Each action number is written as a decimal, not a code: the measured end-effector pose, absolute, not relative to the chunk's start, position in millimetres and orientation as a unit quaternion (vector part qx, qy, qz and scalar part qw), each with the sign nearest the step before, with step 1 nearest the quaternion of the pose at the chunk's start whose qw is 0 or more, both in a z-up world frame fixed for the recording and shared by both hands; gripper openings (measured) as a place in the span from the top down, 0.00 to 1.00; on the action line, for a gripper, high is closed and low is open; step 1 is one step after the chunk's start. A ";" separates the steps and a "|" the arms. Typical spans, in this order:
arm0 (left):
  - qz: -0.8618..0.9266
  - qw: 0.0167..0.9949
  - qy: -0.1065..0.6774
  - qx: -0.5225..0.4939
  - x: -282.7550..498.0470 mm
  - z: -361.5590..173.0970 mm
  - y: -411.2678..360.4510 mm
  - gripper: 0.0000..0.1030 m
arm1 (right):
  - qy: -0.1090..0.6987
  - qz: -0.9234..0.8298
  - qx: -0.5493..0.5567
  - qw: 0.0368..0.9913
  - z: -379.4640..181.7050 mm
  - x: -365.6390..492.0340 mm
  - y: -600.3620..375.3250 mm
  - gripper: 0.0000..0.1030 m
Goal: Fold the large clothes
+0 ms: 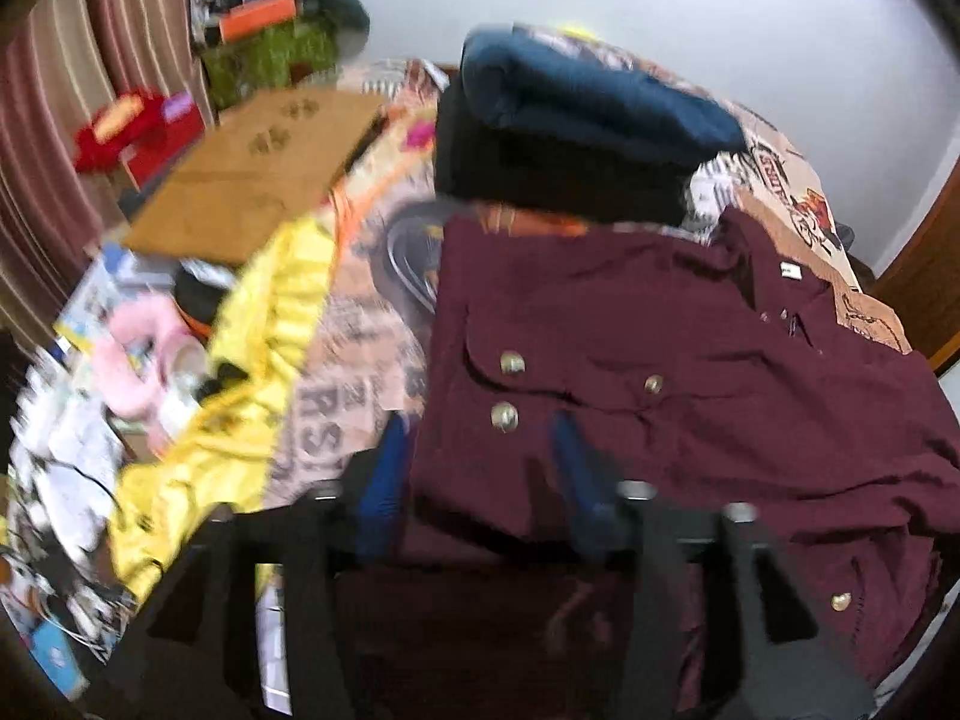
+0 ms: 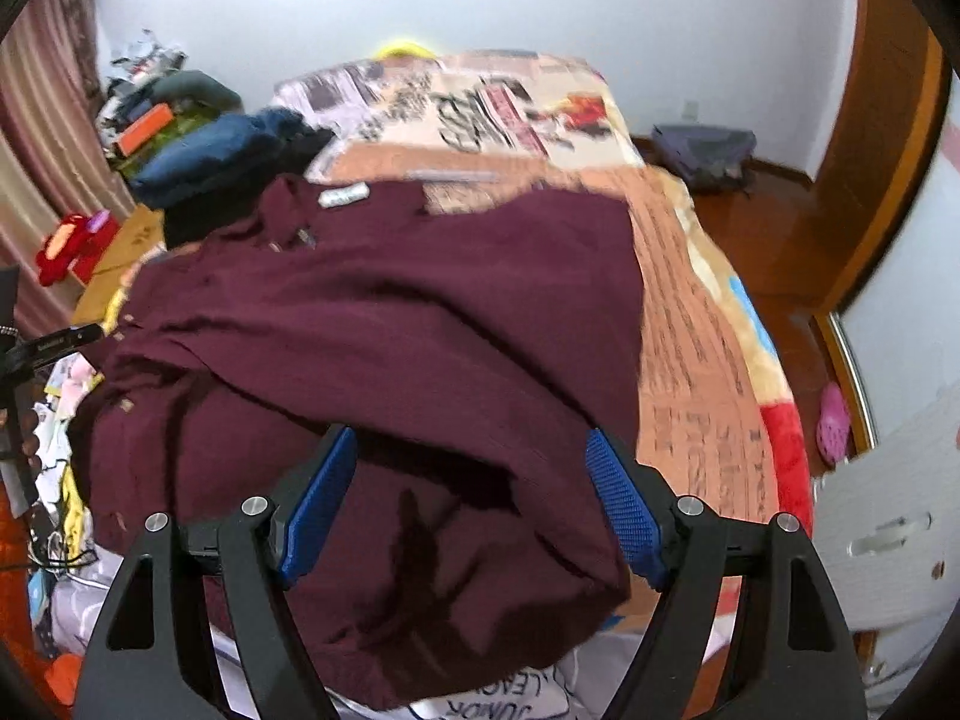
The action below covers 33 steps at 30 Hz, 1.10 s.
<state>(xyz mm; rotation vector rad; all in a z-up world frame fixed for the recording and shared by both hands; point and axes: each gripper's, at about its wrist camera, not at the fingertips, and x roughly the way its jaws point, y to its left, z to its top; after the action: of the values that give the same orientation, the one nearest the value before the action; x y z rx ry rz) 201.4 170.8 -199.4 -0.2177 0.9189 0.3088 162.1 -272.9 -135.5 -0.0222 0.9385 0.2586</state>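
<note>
Bare bedspread (image 2: 690,312) beside shirt (image 2: 390,330)

Home bedroom — bed (image 2: 690,300) under printed blanket, striped curtains (image 1: 72,90), wooden door (image 2: 870,150).

- The maroon shirt (image 1: 690,348) was matt woven cloth, softly creased — its buttons (image 1: 512,363) shone like brass.
- The bedspread (image 2: 690,312) looked plush and printed.
- The right gripper (image 2: 474,480) had matt black plastic arms, blue pads (image 2: 624,504) with a rough dotted grain — and glossy metal pins.
- The cardboard sheet (image 1: 252,180) was dull brown.
- The floor (image 2: 774,240) was polished wood.
</note>
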 end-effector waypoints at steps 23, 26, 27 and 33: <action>0.139 0.844 0.514 -0.066 225.7 -266.4 169.4 0.09 | 0.513 0.069 0.053 0.854 -182.3 198.3 -309.7 0.20; 0.159 0.849 0.500 -0.070 219.1 -255.2 179.0 0.09 | 0.499 0.070 0.057 0.862 -167.4 202.2 -314.8 0.20; 0.166 0.852 0.491 -0.072 217.7 -248.7 182.6 0.09 | 0.494 0.075 0.060 0.864 -160.7 205.5 -316.7 0.20; 0.140 0.872 0.454 -0.120 228.5 -214.5 214.1 0.09 | 0.464 0.089 0.078 0.878 -135.1 231.7 -322.4 0.20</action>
<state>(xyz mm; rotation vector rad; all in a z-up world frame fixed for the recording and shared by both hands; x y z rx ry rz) 228.5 214.1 -214.5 -0.2508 0.9489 0.2935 231.7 -322.4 -135.1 0.1625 0.9673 0.1853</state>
